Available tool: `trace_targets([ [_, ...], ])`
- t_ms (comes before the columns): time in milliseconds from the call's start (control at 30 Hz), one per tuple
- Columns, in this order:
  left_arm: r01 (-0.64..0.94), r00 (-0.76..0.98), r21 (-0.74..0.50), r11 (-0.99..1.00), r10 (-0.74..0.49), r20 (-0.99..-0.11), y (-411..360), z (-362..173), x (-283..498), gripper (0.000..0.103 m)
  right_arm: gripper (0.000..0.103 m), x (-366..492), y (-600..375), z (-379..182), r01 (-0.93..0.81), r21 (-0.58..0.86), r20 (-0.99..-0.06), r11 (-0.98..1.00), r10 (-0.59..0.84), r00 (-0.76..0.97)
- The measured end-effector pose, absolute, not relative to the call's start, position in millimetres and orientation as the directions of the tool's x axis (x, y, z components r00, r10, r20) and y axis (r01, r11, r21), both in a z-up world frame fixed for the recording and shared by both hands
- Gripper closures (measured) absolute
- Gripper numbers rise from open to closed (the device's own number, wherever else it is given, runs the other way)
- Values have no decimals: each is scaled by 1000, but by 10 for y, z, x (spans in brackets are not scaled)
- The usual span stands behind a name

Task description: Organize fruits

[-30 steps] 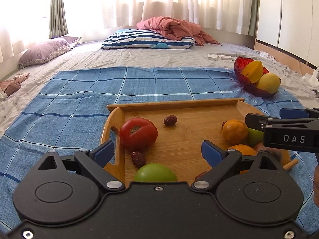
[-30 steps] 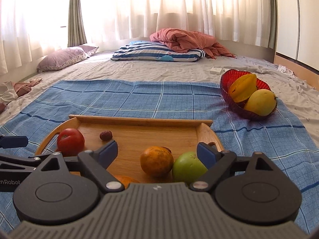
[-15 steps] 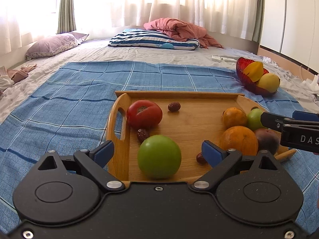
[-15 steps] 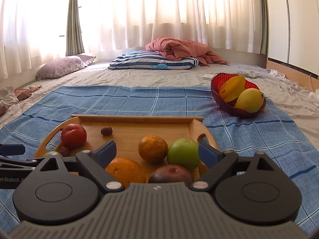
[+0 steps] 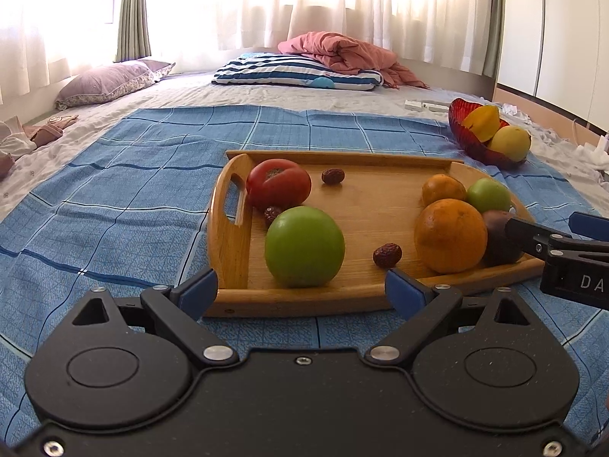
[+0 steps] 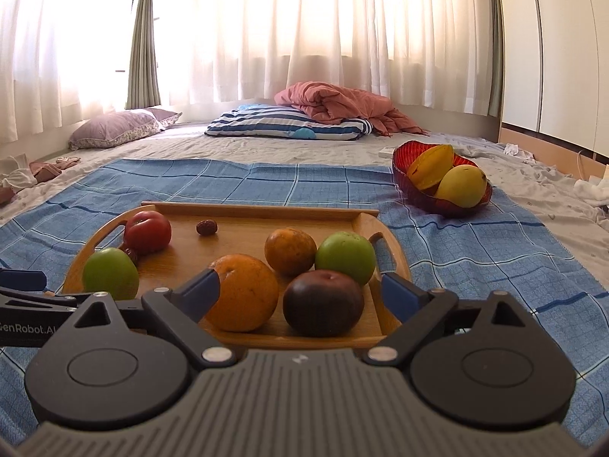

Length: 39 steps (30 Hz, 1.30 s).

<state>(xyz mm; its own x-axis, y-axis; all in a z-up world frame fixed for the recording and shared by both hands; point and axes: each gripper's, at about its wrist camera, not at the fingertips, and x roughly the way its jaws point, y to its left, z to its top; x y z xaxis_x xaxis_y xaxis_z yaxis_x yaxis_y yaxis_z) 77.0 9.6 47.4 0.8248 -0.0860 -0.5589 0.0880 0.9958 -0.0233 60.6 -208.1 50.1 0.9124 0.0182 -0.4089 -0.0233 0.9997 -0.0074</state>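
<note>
1. Your wooden tray [image 5: 228, 251] lies on the checked cloth [image 5: 114, 205] spread over the bed.
2. On the tray's left side, a tomato [image 5: 278, 183] sits behind an apple [image 5: 304, 247], with a date [image 5: 271, 213] between them.
3. Another date [image 5: 333, 176] lies right of the tomato; a third [image 5: 387, 254] lies right of the apple.
4. On the tray's right side, two oranges [image 6: 243, 292], a second apple [image 6: 345, 257] and a passion fruit [image 6: 322, 303] cluster together.
5. A bowl [image 6: 403, 175] holding a starfruit [image 6: 430, 166] and a mango [image 6: 462, 186] stands beyond the tray, to its right.
6. Pillows [image 5: 297, 72] lie far behind.
</note>
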Motion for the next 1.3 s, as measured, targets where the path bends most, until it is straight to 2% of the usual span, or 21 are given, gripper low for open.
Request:
trace_targets([
  [267, 82, 813, -24, 996, -81, -577, 109, 319, 660, 8, 5, 433, -2058, 300, -23, 10, -406, 1000, 25, 914],
  [467, 77, 804, -25, 997, -77, -590, 124, 194, 619, 8, 3, 359, -1998, 136, -14, -66, -410, 998, -14, 912],
  [1300, 94, 795, 16, 995, -65, -603, 59, -38, 618, 0, 0, 410, -1910, -141, -87, -100, -519, 991, 22, 855],
])
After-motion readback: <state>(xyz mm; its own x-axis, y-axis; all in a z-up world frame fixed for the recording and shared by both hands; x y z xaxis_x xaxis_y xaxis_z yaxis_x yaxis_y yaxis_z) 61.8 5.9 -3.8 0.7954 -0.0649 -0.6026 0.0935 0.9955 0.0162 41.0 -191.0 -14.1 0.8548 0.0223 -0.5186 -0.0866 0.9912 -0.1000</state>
